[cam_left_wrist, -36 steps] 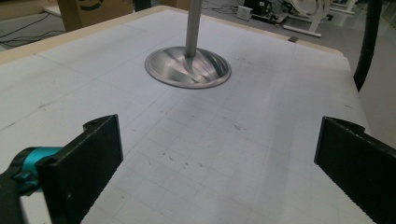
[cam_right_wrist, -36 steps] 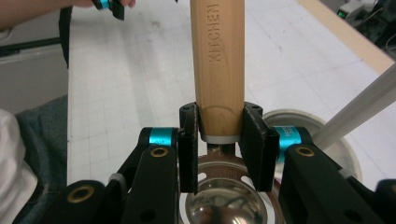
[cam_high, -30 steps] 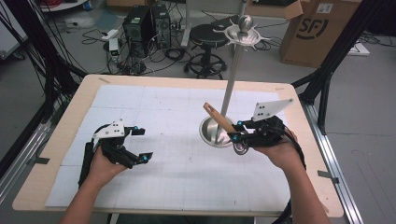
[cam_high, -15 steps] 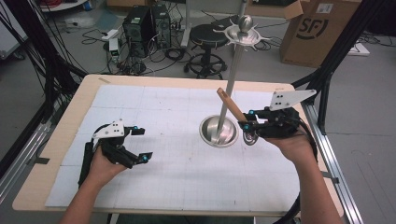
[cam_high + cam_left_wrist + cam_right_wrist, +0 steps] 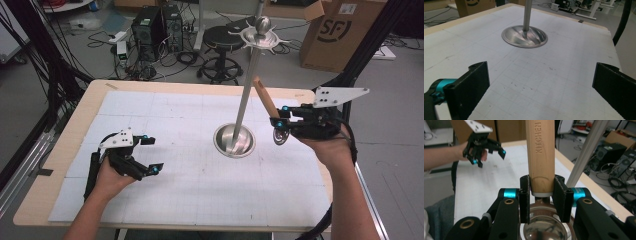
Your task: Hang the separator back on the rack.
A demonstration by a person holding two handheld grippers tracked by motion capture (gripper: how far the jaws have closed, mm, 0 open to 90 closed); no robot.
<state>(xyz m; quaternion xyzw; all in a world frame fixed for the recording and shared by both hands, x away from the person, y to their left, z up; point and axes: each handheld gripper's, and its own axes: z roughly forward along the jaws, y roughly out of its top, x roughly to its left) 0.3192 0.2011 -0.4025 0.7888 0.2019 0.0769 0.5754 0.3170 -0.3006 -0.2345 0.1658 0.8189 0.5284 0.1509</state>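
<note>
Jaws of the right gripper (image 5: 541, 195) clamp a wooden-handled ladle (image 5: 541, 152), handle upright, bowl half hidden; left gripper (image 5: 145, 155) gapes empty.

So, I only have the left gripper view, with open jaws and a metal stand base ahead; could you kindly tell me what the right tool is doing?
Observer: The right tool is shut on a wooden-handled utensil, gripping the handle just above its metal end; KITCHEN is stamped along the wood.
Operator: Thank you. And what is at the top of the pole rising from that base?
Observer: In the high view, the stand ends in a hooked disc with a ball on top, and nothing hangs from the hooks I can see.
</note>
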